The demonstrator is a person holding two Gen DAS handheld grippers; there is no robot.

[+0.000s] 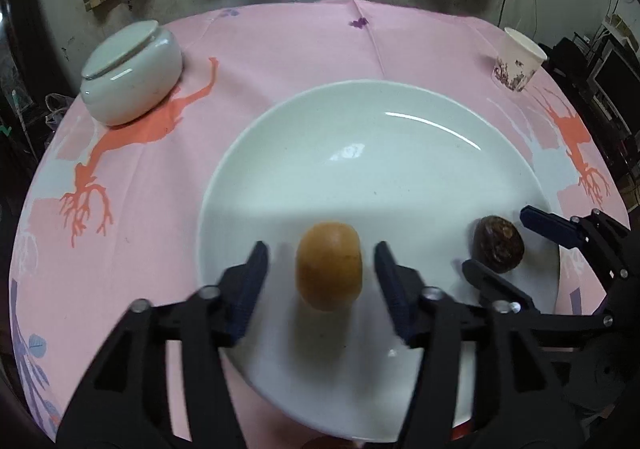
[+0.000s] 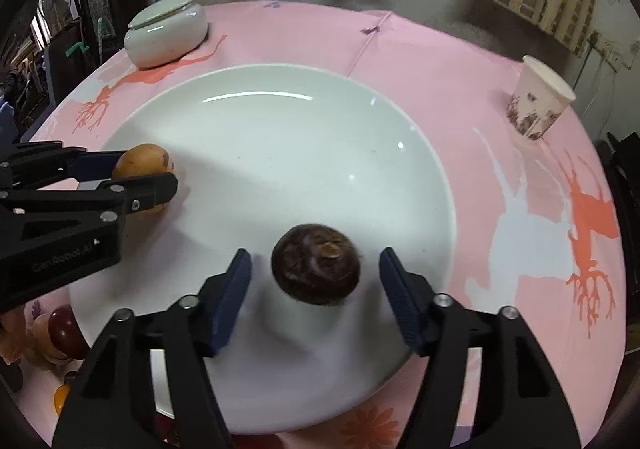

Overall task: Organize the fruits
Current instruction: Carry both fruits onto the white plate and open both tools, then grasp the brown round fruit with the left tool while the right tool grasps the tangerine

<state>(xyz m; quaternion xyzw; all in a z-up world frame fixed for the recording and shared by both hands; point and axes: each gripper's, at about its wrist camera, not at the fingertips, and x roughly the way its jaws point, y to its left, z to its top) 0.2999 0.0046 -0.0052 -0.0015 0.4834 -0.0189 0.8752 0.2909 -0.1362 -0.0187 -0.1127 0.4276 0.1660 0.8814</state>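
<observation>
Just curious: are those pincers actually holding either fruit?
No. The orange fruit and dark brown fruit rest on the plate between open jaws.

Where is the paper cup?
In both wrist views the cup stands at the far right of the pink tablecloth, beyond the white plate.

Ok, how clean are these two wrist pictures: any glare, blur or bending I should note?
Left wrist: curved glare streaks on the round white plate, soft blur on the orange oval fruit, dark shadow under it. Right wrist: the dark brown round fruit is smeared by blur, the pink tablecloth edge bows from fisheye bending.
</observation>
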